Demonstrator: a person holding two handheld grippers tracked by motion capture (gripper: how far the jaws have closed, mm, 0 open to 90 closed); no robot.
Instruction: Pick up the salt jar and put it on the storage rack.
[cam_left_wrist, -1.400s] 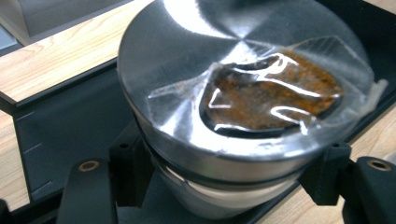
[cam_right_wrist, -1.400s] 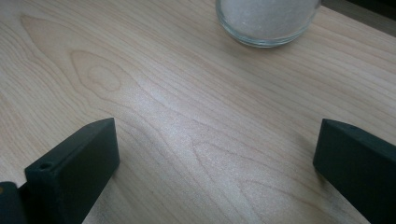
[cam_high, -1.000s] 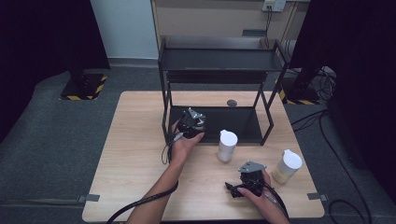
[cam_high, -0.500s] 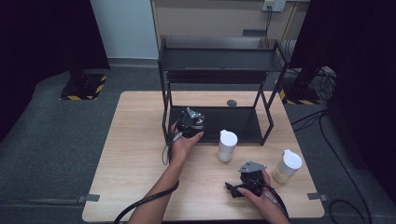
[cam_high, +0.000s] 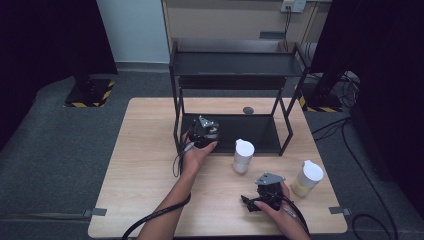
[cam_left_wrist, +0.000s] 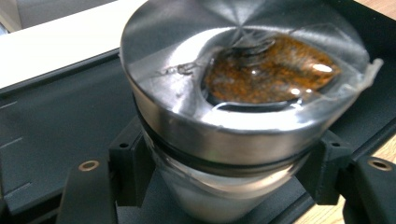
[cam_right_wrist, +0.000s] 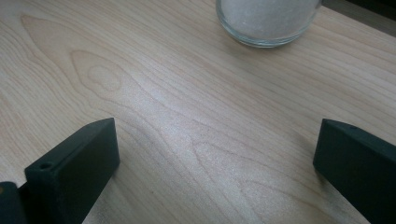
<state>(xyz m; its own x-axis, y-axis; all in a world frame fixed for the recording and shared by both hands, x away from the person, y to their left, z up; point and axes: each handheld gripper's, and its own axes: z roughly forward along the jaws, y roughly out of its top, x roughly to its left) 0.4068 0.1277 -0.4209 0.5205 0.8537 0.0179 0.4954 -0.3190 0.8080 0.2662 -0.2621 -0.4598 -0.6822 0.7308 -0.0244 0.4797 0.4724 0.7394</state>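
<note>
Two handheld grippers work at a wooden table (cam_high: 145, 170). Nearest, the right gripper (cam_high: 257, 199) rests low, jaws spread wide over bare wood. Farther off, the left gripper (cam_high: 203, 134) clamps a steel-lidded jar (cam_left_wrist: 233, 107) on the black rack's (cam_high: 235, 65) bottom shelf.

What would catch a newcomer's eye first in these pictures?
The steel-lidded jar, clamped in the left hand-held gripper on the black rack's lower shelf. Then two white-capped jars on the wooden table: one before the rack, one beside the open right hand-held gripper.
</note>
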